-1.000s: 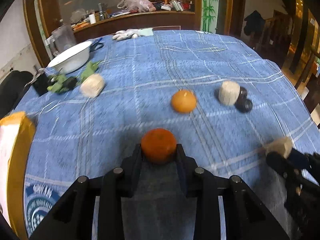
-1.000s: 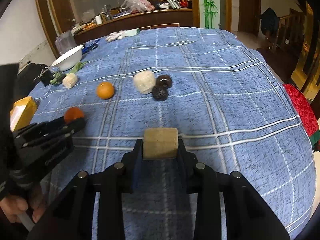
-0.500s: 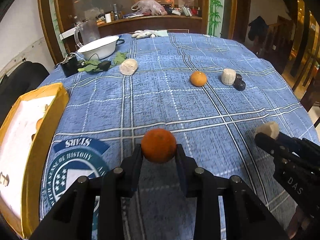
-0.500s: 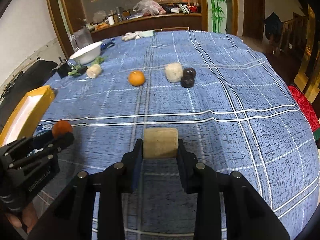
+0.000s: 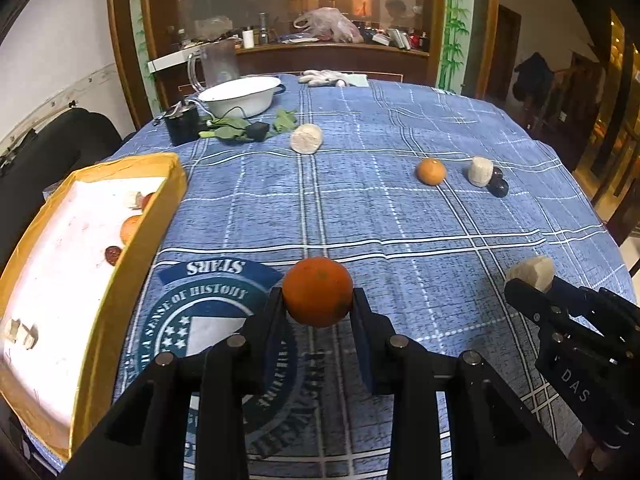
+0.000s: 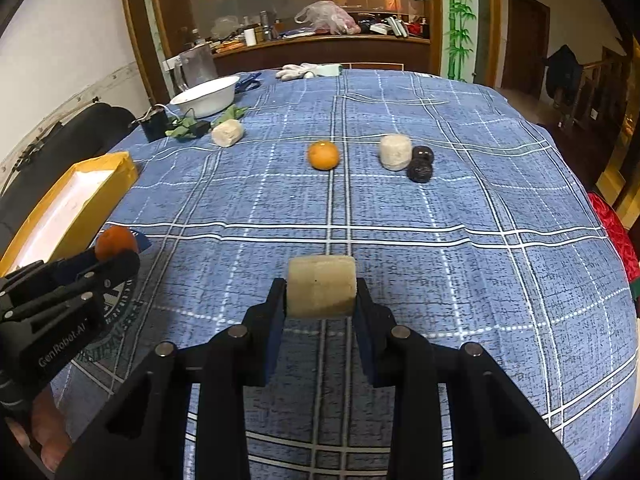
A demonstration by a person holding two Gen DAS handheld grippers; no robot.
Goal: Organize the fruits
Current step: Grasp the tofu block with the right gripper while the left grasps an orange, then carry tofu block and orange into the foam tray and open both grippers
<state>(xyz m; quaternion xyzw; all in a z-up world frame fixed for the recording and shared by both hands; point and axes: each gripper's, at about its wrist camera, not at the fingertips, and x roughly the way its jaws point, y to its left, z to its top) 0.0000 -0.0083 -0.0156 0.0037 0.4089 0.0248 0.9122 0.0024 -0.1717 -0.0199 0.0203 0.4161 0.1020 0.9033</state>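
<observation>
1. An orange (image 5: 317, 291) is clamped in the left gripper (image 5: 318, 312), near the box (image 5: 120, 280).
2. A beige block (image 6: 321, 286) is clamped in the right gripper (image 6: 321, 308).
3. Some fruit is boxed; five items are left on the far table (image 6: 460, 240).

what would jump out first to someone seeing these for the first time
Both grippers are loaded: the left gripper clamps an orange, the right gripper a beige cylinder, above the blue plaid tablecloth. A yellow box holding a few pieces sits at the table's left edge.
</observation>
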